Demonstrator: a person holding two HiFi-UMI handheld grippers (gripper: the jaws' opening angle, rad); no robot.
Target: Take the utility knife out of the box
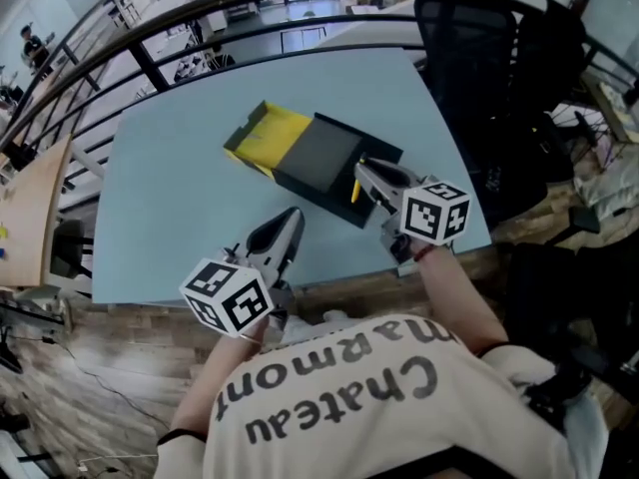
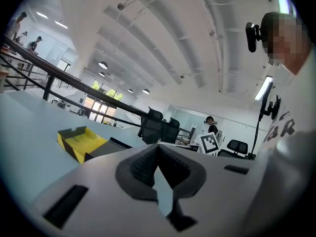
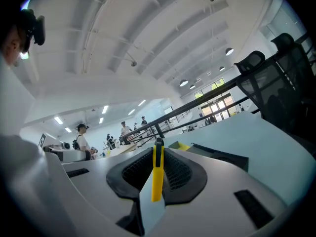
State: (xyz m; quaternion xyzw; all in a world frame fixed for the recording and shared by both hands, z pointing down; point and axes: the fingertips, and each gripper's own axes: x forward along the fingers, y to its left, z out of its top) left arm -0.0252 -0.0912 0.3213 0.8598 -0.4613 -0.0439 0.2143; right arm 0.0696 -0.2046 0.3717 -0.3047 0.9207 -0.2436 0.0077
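**Head view.** The right gripper is clamped on the slim yellow plastic utility knife. The knife shows as a short yellow strip at the jaw tips, over the near right end of the flat cardboard box. This box is a black sleeve with a yellow inner tray drawn out at its far left end. The left gripper hangs over the pale blue table, nearer the person than the box and apart from it. A black mesh office chair stands beyond the table's right edge, clear of both grippers.

**Left gripper view.** The left gripper has its jaws closed together with nothing between them. The box lies ahead and to the left of the jaws.

**Right gripper view.** The knife sits between the pads of the right gripper. Its long axis runs along the jaws, with its black end at their tips. The box lies just beyond the tips and to their right.

**Judgement.** The knife appears to be free of the box. Drawing it back toward the person should meet bare table, with no obstruction in view.
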